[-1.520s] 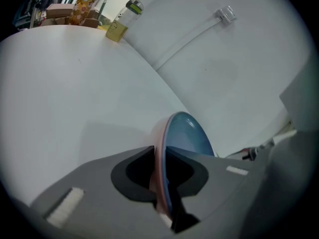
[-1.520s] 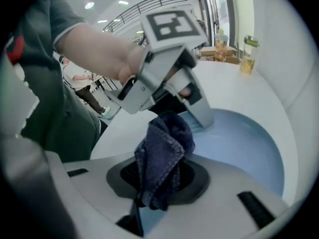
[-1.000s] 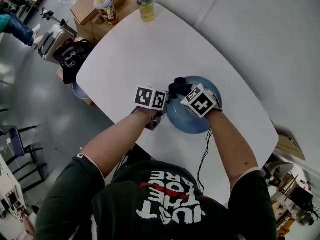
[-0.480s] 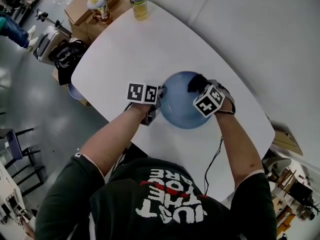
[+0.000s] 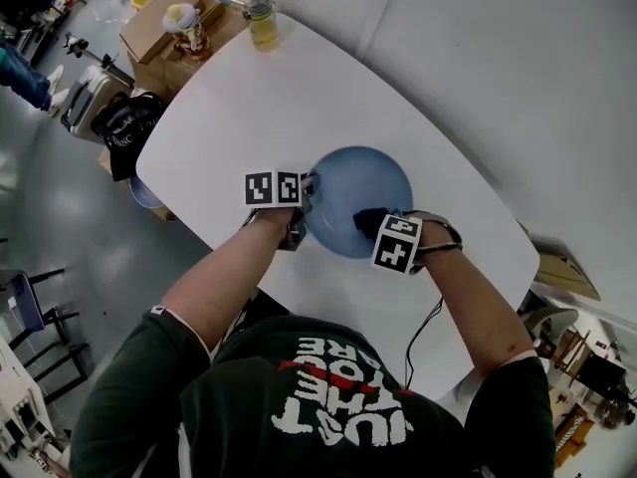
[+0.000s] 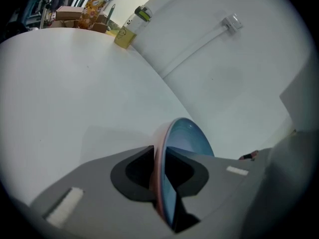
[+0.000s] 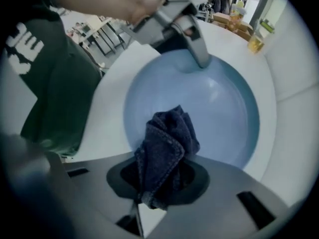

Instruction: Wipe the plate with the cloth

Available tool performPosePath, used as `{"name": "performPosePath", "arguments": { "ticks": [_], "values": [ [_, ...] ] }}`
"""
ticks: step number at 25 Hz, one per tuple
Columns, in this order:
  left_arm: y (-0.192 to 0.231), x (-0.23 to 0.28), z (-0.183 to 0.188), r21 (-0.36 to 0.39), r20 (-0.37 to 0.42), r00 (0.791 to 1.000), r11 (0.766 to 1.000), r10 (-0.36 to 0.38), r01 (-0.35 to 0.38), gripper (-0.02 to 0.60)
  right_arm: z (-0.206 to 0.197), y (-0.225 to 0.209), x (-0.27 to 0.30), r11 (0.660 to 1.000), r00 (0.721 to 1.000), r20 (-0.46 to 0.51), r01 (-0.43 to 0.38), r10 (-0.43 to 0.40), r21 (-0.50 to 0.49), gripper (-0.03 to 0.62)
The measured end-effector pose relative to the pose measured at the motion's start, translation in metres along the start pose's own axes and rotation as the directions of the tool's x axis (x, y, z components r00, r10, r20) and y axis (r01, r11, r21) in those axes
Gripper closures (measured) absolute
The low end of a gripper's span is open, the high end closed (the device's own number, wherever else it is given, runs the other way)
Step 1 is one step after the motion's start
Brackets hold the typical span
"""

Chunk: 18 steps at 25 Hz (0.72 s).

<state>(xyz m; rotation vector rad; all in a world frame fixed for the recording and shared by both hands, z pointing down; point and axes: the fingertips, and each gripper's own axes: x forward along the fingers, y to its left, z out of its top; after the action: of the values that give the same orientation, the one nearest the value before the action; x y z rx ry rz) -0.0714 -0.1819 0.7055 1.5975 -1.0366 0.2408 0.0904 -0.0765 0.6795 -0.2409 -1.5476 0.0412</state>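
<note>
A blue plate [image 5: 350, 182] lies on the white table [image 5: 239, 98]. My left gripper [image 5: 307, 203] holds its left rim; in the left gripper view the rim [image 6: 167, 148] stands edge-on between the two jaws, which are opening slightly while still on it. My right gripper [image 5: 374, 223] points straight down over the plate's near part, shut on a bunched dark blue cloth [image 5: 368, 218]. In the right gripper view the cloth [image 7: 167, 146] hangs from the jaws onto the plate's blue inside [image 7: 214, 98], with the left gripper [image 7: 199, 59] at the far rim.
A bottle of yellow liquid [image 5: 262, 23] stands at the table's far corner, next to cardboard boxes [image 5: 164, 23]. A black bag [image 5: 124, 118] lies on the floor to the left. A cable [image 5: 423, 332] trails from the right hand. The table's near edge is close to the plate.
The right gripper carried the cloth across the plate, from its left side to the right rim, then back toward the near edge. The left gripper stayed on the rim.
</note>
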Motion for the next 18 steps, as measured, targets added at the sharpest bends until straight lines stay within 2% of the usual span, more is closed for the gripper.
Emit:
{"name": "performPosePath", "arguments": {
  "ticks": [2, 3, 7, 9, 11, 13, 15, 18],
  "values": [
    [-0.001, 0.001, -0.001, -0.015, 0.016, 1.000, 1.000, 0.002, -0.002, 0.529, 0.029, 0.025, -0.004, 0.997, 0.993, 0.090, -0.077, 0.078, -0.017, 0.510],
    [-0.001, 0.001, -0.001, -0.019, 0.022, 1.000, 1.000, 0.002, -0.001, 0.529, 0.044, 0.031, -0.003, 0.996, 0.988, 0.126, -0.086, 0.088, -0.027, 0.510],
    [-0.002, 0.001, -0.002, -0.010, 0.017, 1.000, 1.000, -0.009, 0.009, 0.529, 0.099, 0.023, 0.012, 0.997, 0.970, 0.230, -0.073, 0.074, -0.017, 0.510],
    [-0.003, 0.001, -0.003, 0.006, 0.003, 1.000, 1.000, -0.021, 0.021, 0.529, 0.124, 0.009, 0.010, 0.996, 0.949, 0.310, -0.077, 0.063, 0.033, 0.510],
    [-0.003, 0.001, -0.003, 0.020, -0.009, 0.999, 0.999, -0.032, 0.032, 0.529, 0.144, -0.011, 0.005, 0.994, 0.920, 0.392, -0.055, 0.011, 0.100, 0.510],
    [-0.003, 0.000, -0.001, 0.030, -0.021, 0.999, 0.999, -0.043, 0.044, 0.529, 0.154, -0.028, 0.000, 0.984, 0.883, 0.467, -0.044, -0.043, 0.173, 0.510],
    [-0.004, -0.001, -0.002, 0.043, -0.037, 0.998, 0.998, -0.049, 0.051, 0.531, 0.151, -0.031, -0.010, 0.976, 0.852, 0.521, -0.071, -0.049, 0.207, 0.510],
    [-0.007, -0.002, -0.006, 0.079, -0.062, 0.997, 0.995, -0.055, 0.060, 0.535, 0.122, -0.038, -0.041, 0.967, 0.828, 0.554, -0.066, -0.085, 0.247, 0.510]
  ]
}}
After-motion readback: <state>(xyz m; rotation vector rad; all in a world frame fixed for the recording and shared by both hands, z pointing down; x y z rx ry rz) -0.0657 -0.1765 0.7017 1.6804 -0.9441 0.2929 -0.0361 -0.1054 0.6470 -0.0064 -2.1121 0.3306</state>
